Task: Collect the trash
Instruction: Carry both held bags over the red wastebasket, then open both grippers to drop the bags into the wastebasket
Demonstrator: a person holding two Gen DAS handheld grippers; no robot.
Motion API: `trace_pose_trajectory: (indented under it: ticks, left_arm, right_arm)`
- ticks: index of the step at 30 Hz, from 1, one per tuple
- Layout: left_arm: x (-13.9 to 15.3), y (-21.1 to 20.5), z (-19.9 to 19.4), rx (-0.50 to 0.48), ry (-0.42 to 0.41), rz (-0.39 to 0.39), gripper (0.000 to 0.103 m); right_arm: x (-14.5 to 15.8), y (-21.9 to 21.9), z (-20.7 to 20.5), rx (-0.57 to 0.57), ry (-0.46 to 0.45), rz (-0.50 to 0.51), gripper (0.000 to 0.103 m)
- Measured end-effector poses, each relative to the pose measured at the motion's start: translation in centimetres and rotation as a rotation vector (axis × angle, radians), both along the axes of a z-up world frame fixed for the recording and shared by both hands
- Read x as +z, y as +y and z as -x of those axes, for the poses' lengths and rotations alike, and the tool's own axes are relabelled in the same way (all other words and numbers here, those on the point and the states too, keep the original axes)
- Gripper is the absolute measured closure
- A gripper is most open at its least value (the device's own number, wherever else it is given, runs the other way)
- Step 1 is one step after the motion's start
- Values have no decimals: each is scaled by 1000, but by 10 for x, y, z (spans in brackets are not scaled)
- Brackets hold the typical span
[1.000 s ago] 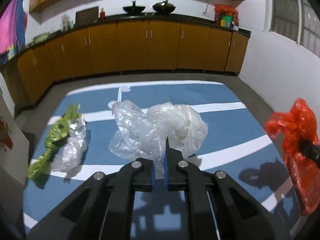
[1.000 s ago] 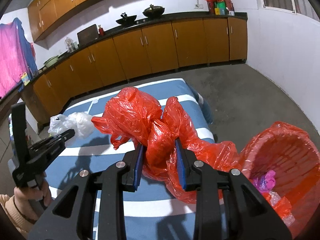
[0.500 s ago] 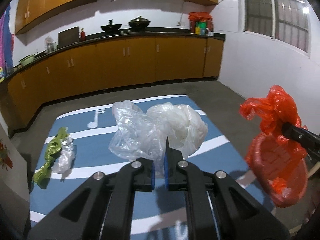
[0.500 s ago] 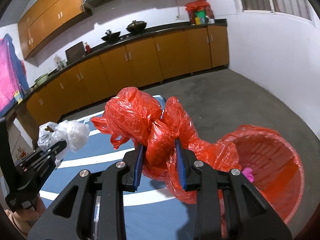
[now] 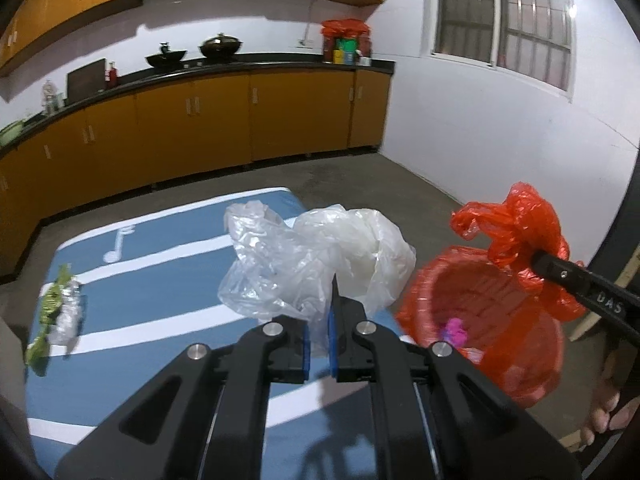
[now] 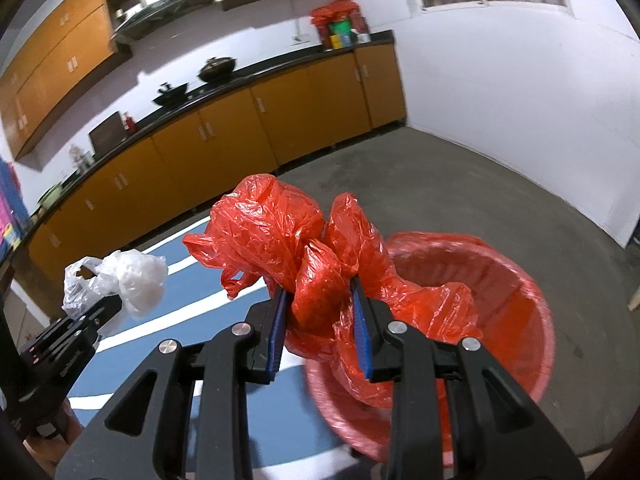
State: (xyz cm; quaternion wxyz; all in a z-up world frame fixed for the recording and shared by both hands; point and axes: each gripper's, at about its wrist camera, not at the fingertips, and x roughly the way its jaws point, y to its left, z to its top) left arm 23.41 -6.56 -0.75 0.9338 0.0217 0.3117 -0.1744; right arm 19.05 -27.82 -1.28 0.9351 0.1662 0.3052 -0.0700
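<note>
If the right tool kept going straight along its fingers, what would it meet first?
Apart from the red bag it already grips, probably the bare floor beyond. The red basket sits lower and right of that line, though depth is hard to judge.

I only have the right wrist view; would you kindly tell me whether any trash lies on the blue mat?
Observer: Yes, a green wrapper and a crumpled clear piece lie together on the blue mat, at the side away from the bin.
Operator: Thank you. Is anything in the red bin already?
Observer: A pink scrap lies inside the red bin.
Operator: And are the left tongs gripping properly?
Observer: The left tongs are shut on the white bags, held above the mat.
</note>
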Motion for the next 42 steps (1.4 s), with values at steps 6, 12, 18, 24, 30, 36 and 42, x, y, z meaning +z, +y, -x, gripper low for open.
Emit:
trace_pose_trajectory:
  ticks: [6,12,18,24,30,36,42]
  left_arm:
    - [-3,-35,8,-89,17,30,95]
    - [-10,-73,16,-176,39,47,95]
    - [-21,-104,13,-242,66,52,95]
    - [-34,-129,7,-286,94,59,95]
    - [-44,-144,3,-314,114,66,95]
    - [-53,-156,-4,-320,138,63,88]
    - [-64,-153,-6,-307,158,55,74]
  right_arm:
    - [-10,-40,17,-88,26,-60,73]
    - [-16,-61,27,-140,30,-104,73]
    - [-16,-70,29,-168,25,-122,73]
    - [-18,-84,33,-191,20,-134,73]
    - [-22,-83,34,-206,25,-149,73]
    - [-27,-91,33,-200,20,-199,65]
    - [-30,-94,36,-193,7,-214,45]
